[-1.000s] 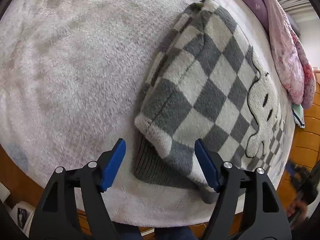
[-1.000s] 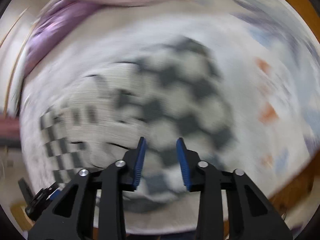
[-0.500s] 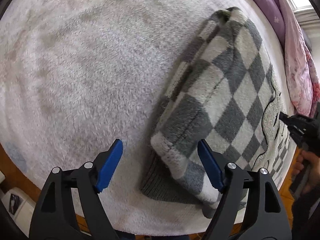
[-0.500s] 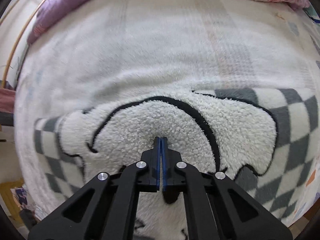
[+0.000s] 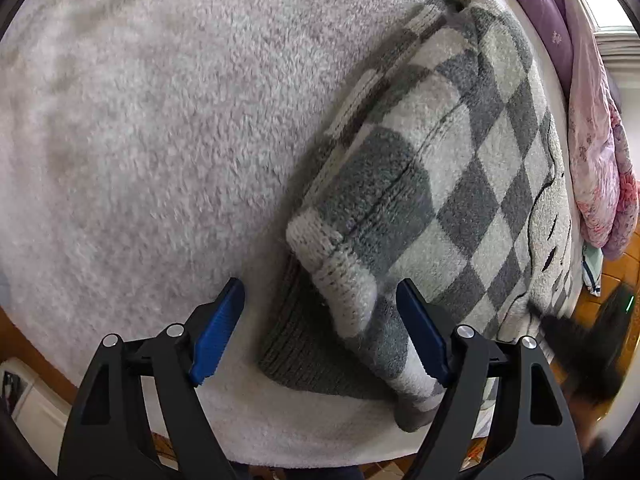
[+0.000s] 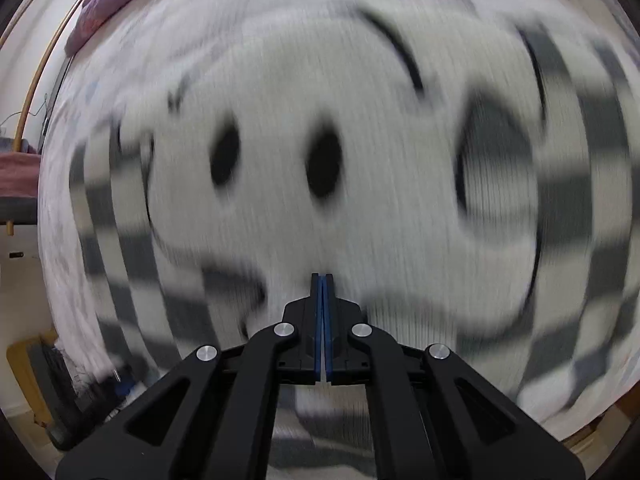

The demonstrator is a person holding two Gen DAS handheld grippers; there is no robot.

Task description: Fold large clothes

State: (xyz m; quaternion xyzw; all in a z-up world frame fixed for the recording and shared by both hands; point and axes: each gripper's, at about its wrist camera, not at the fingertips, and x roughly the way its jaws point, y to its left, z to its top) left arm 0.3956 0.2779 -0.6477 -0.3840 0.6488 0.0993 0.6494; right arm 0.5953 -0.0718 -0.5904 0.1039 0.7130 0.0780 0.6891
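Two fuzzy layers of grey-and-white checked knit sweater (image 5: 460,184) lie between your left gripper's (image 5: 320,332) parted pads near the pale fleece blanket's (image 5: 152,128) edge; your right gripper (image 6: 322,280) is closed, empty, view blurred.

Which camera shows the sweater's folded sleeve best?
The left wrist view. There the sleeve is sharp, lying folded across the checkered sweater, its cuff end between the open left gripper fingers. The right wrist view is blurred and shows only the sweater's cartoon face beyond the shut right gripper, no sleeve.
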